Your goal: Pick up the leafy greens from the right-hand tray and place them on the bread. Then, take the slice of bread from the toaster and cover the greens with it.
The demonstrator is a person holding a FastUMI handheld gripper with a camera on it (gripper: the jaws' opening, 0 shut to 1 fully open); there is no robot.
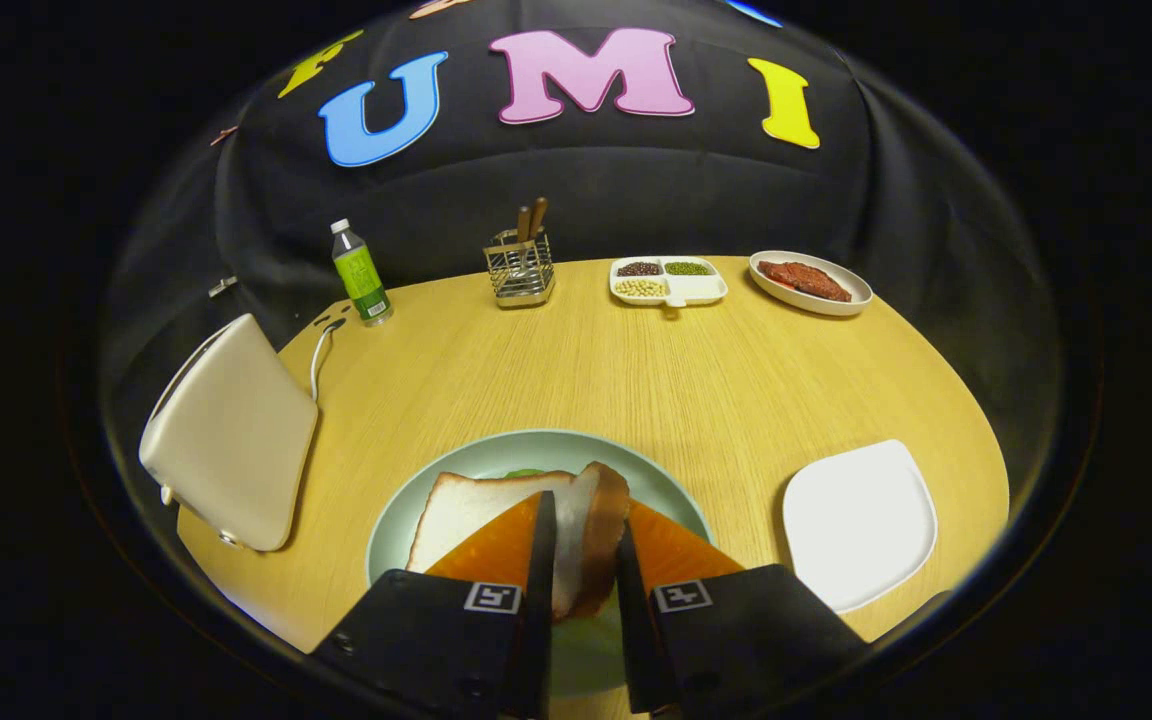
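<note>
My gripper (586, 530) is shut on a slice of bread (591, 545), held edge-on between both fingers with its brown crust facing up. It hangs just above a pale green plate (536, 445). On the plate lies another white bread slice (466, 510), left of the held one. A bit of leafy greens (526, 472) peeks out behind that slice, and more green (586, 640) shows low between the fingers. The white toaster (231, 430) stands to the left of the plate. The white right-hand tray (856, 520) sits to the right.
Along the table's far edge stand a green-labelled bottle (361, 275), a wire utensil holder (521, 265), a divided dish of beans (666, 280) and a plate with meat (811, 280). The toaster's white cable (319, 350) runs towards the bottle.
</note>
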